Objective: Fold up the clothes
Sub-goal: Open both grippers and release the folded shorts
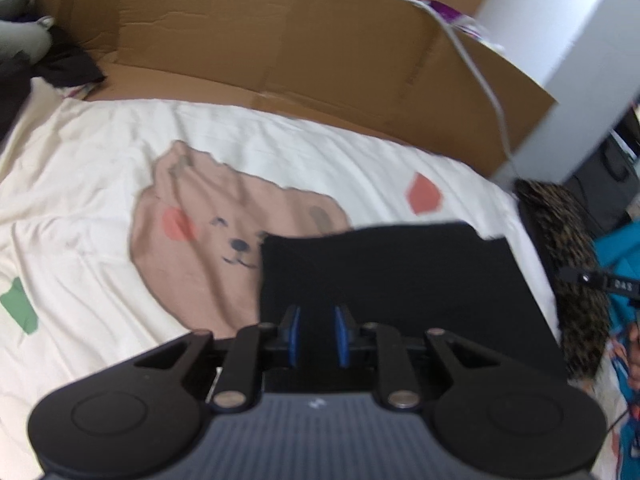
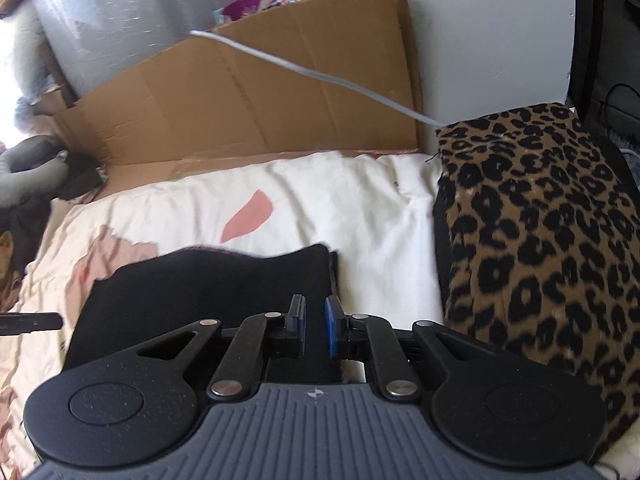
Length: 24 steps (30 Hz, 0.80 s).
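Observation:
A folded black garment (image 1: pixel 400 272) lies spread over a cream bed sheet (image 1: pixel 80 200) printed with a bear face. My left gripper (image 1: pixel 318 334) is at the garment's near edge, its blue pads drawn close with black cloth between them. In the right wrist view the same black garment (image 2: pixel 200 288) stretches to the left. My right gripper (image 2: pixel 316 328) sits at its right near corner, with the pads close together on the cloth. The near edge of the garment is hidden under both gripper bodies.
Flattened cardboard (image 1: pixel 280 40) stands along the far side of the bed, with a grey cable (image 2: pixel 320 76) hanging across it. A leopard-print fabric pile (image 2: pixel 540 240) lies just to the right of the garment. Dark clothes (image 1: pixel 68 60) sit at the far left corner.

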Available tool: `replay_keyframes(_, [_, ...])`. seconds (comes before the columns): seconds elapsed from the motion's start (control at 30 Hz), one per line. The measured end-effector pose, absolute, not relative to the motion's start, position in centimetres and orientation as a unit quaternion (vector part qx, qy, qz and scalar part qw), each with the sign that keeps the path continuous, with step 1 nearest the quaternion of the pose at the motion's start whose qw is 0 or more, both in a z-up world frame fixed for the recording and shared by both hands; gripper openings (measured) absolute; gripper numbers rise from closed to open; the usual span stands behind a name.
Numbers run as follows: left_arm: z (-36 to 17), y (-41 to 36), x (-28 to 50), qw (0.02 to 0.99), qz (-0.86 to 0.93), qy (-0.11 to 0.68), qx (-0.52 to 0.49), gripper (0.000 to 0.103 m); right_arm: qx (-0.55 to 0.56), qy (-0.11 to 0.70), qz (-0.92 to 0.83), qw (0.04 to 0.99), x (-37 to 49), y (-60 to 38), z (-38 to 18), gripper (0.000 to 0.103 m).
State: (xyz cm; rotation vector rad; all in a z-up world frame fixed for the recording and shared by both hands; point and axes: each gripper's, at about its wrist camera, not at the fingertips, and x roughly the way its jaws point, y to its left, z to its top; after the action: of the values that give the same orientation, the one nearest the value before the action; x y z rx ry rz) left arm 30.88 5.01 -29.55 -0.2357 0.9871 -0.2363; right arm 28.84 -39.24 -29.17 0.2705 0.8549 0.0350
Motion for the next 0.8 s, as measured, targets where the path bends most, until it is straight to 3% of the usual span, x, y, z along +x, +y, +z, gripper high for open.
replay_keyframes(0.47, [-29.4, 3.9, 25.0, 0.825, -0.172, 0.532, -0.084, 0.019, 0.149, 0.463, 0.021, 0.873, 20.3, -38.1, -30.7, 0.011])
replay_keyframes(0.5, [-29.3, 4.1, 24.6, 0.823, -0.174, 0.535, -0.084, 0.019, 0.154, 0.464, 0.019, 0.872, 20.0, -38.1, -30.7, 0.013])
replay_keyframes(0.57, [-29.2, 4.4, 23.8, 0.819, -0.175, 0.540, -0.085, 0.019, 0.165, 0.465, 0.013, 0.870, 19.2, -38.2, -30.8, 0.032])
replay_keyframes(0.6, [-29.2, 4.5, 23.5, 0.817, -0.175, 0.542, -0.085, 0.019, 0.172, 0.464, 0.010, 0.869, 18.8, -38.2, -30.9, 0.036])
replay_keyframes(0.73, [-29.8, 5.7, 22.0, 0.802, -0.183, 0.559, -0.107, 0.035, 0.194, 0.476, 0.003, 0.858, 17.8, -38.3, -31.7, 0.037])
replay_keyframes(0.8, [-30.4, 6.1, 21.3, 0.792, -0.181, 0.572, -0.117, 0.037, 0.208, 0.484, -0.003, 0.850, 17.3, -38.5, -32.4, 0.037])
